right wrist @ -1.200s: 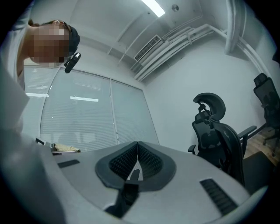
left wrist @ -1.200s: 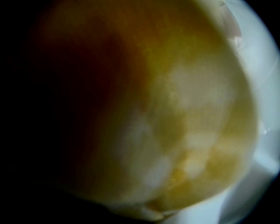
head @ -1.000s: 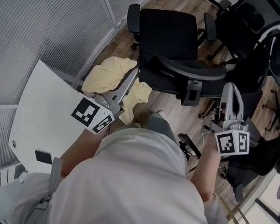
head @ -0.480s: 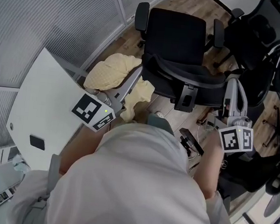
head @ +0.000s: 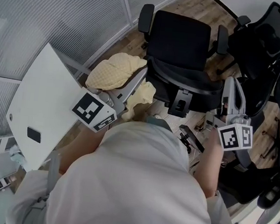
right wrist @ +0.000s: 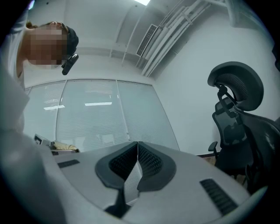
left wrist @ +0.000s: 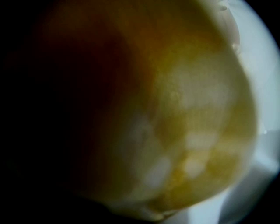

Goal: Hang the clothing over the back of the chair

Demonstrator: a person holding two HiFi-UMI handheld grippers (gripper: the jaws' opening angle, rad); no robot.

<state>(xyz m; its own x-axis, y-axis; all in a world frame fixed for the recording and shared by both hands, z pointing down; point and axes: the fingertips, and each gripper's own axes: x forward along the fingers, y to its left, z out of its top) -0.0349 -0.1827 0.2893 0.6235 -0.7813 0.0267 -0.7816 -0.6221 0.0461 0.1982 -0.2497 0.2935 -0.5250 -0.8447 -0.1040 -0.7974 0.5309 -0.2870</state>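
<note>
Most L tongs (head: 144, 72) view: yellow clothing (left wrist: 183, 131); head view adds chair (head: 180, 36)

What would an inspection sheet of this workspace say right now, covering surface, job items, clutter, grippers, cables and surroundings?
Surface: white table, bare but for a small dark square.
Job's things: yellow clothing hangs from the left gripper, not yet on the black chair.
Clutter: a black object on the floor, kind unclear.
Grippers: left gripper clamped on the clothing, cloth covering its camera; right gripper shut, empty.
Cables: nothing seen.
Surroundings: wooden floor, ribbed partition, more black chairs.
</note>
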